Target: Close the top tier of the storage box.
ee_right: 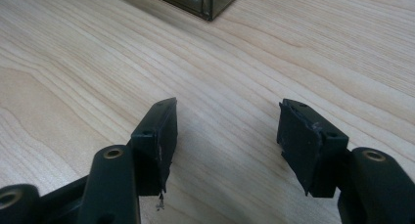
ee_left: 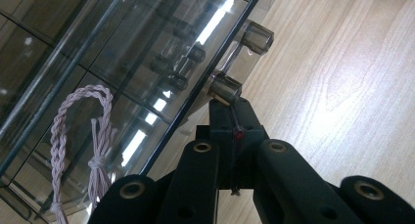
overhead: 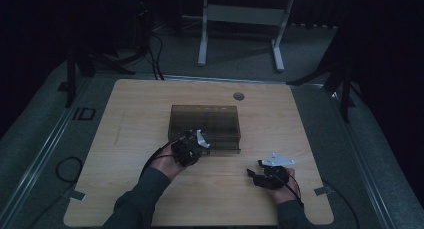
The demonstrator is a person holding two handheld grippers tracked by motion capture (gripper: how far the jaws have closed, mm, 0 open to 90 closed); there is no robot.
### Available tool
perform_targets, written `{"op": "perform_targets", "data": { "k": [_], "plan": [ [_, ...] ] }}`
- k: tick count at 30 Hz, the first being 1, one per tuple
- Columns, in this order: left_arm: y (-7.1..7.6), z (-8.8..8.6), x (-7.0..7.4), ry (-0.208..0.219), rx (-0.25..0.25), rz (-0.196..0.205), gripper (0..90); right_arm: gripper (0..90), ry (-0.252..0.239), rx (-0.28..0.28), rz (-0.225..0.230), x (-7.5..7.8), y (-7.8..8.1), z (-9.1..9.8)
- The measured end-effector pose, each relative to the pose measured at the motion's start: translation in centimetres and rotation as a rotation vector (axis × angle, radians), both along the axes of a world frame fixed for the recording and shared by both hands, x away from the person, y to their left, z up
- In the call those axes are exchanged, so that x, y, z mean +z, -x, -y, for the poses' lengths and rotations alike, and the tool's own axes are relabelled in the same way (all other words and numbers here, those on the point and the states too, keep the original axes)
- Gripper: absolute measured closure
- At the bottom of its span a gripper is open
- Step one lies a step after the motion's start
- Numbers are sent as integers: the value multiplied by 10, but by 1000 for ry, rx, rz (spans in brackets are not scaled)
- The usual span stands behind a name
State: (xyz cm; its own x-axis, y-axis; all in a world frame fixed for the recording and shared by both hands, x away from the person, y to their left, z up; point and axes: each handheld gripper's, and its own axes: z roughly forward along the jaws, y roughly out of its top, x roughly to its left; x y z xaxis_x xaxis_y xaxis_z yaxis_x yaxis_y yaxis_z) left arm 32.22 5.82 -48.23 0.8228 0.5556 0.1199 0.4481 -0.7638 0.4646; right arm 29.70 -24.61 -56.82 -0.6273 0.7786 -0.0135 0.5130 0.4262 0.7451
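Observation:
A smoky clear plastic box (overhead: 205, 121) stands at the middle of the wooden table (overhead: 150, 104). My left gripper (overhead: 196, 140) is at the box's front face, its jaws shut with nothing visibly gripped. In the left gripper view the closed tips (ee_left: 230, 106) sit right under a small cylindrical knob (ee_left: 226, 87) on the box (ee_left: 122, 53), and a second knob (ee_left: 257, 36) lies beyond. A twisted pale cord (ee_left: 61, 136) shows at the box's wall. My right gripper (overhead: 254, 168) rests on the table to the right, open and empty (ee_right: 227, 121).
A corner of the box (ee_right: 205, 1) shows at the top of the right gripper view. A round grommet (overhead: 238, 96) sits in the table's far edge. Behind the table are a white desk frame (overhead: 240, 19), dark stands and cables on the floor.

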Motion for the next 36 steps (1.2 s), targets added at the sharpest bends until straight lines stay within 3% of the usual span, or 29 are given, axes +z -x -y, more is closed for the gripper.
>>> {"op": "perform_targets", "data": {
  "k": [36],
  "plan": [
    [-21, 0, -1, -2, 48, 10, 900, 401, 0, 0, -1, 0, 0, 0]
  ]
}}
